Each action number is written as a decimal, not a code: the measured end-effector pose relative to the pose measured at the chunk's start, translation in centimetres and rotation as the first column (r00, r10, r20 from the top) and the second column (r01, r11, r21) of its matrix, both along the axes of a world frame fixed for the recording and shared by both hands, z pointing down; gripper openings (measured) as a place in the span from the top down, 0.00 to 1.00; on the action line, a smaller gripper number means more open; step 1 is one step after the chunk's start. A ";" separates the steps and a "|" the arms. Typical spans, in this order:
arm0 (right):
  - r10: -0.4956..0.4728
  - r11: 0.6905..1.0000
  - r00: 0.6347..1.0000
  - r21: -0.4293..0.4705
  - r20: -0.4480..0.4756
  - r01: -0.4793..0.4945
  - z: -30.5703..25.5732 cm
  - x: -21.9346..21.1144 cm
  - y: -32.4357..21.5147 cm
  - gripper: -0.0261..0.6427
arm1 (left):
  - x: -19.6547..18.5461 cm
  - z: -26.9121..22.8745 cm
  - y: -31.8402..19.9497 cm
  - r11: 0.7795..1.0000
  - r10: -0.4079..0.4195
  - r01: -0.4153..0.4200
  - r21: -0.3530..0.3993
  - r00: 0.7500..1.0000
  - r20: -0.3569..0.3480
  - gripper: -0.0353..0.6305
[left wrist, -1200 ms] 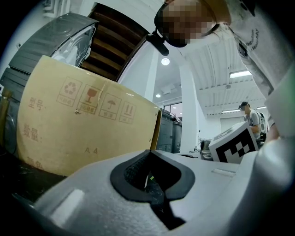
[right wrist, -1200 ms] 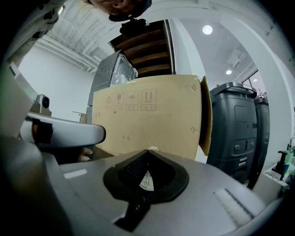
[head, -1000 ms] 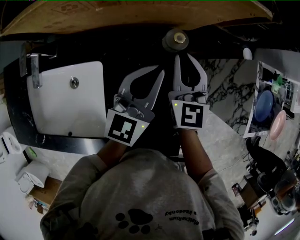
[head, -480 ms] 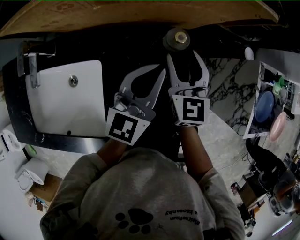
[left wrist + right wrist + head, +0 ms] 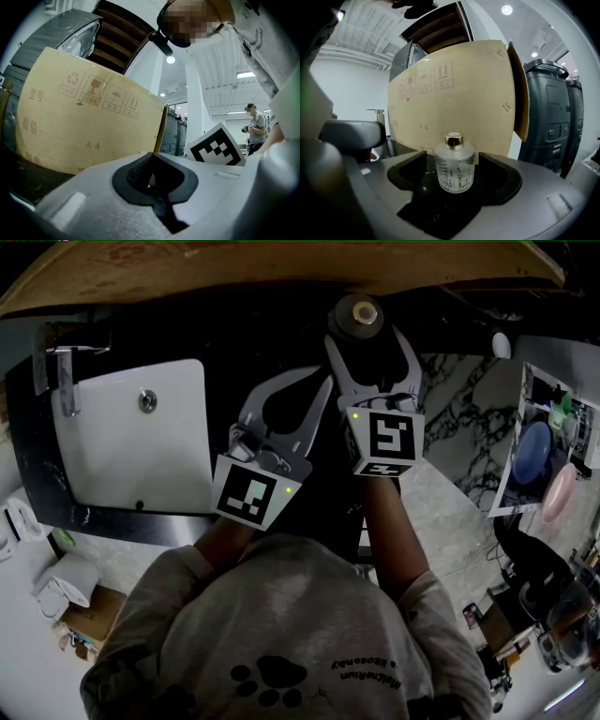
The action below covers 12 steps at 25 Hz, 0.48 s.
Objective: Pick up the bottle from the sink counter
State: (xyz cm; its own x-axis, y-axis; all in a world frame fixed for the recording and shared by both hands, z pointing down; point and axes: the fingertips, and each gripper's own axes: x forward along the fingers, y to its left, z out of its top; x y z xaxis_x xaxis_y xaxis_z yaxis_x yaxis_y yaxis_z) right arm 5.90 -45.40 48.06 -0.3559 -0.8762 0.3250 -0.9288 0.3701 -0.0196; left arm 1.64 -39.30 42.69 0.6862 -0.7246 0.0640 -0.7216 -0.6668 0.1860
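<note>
Claw, right [image 5: 366, 341]: mine, spread wide. Its jaws have just been opening, and they press on nothing. In the right gripper view a dark pad stands off each side of the bottle with a gap on both.
Bottle [image 5: 454, 164]: upright on the worktop, between the tips of my right jaws and touching neither. It has a frosted round body with printed marks and a gold-coloured cap. In the head view it sits at 12 o'clock from my right marker cube.
Claw, left [image 5: 322, 383]: jaws together, nothing in them. It sits at 8 o'clock of the right claw, just beside it, and takes no part in the reach.
Worktop [image 5: 234, 343]: black; the bottle stands toward its back edge.
Cardboard box [image 5: 454, 89]: a flat wall at 12 o'clock, close behind the bottle.
Sink [image 5: 131, 442]: a white basin at 9 o'clock, well apart from the bottle, with the tap [image 5: 64, 381] at its outer end.
Step in hand: as I judge it, the end of the approach. The claw brackets the bottle, but the grip is not yet made.
Next move: slide in a little so the pads meet the body rather than the neck, close evenly on both sides, then lift straight up.
Risk: smooth round glass. If one pad lands first, I could nudge the bottle into the box or tip it.
</note>
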 end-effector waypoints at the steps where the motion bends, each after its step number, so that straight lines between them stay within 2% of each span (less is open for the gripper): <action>1: -0.001 1.000 1.000 -0.009 0.002 0.001 0.2 -0.1 -0.2 0.46 | 0.0 0.1 0.0 1.000 0.001 -0.001 -0.001 1.000 0.001 0.94; 12: 0.020 0.997 1.000 -0.077 0.011 -0.019 1.6 0.0 -2.2 0.42 | -0.3 0.4 -0.1 1.000 -0.005 0.005 -0.011 1.000 -0.004 0.94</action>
State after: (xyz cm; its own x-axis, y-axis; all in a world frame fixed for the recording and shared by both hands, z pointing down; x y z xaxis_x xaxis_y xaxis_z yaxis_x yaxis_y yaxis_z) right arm 5.91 -47.56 49.62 -0.3432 -0.8554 0.3879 -0.9354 0.3488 -0.0584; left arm 1.37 -39.45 43.05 0.6829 -0.7272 0.0694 -0.7240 -0.6612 0.1964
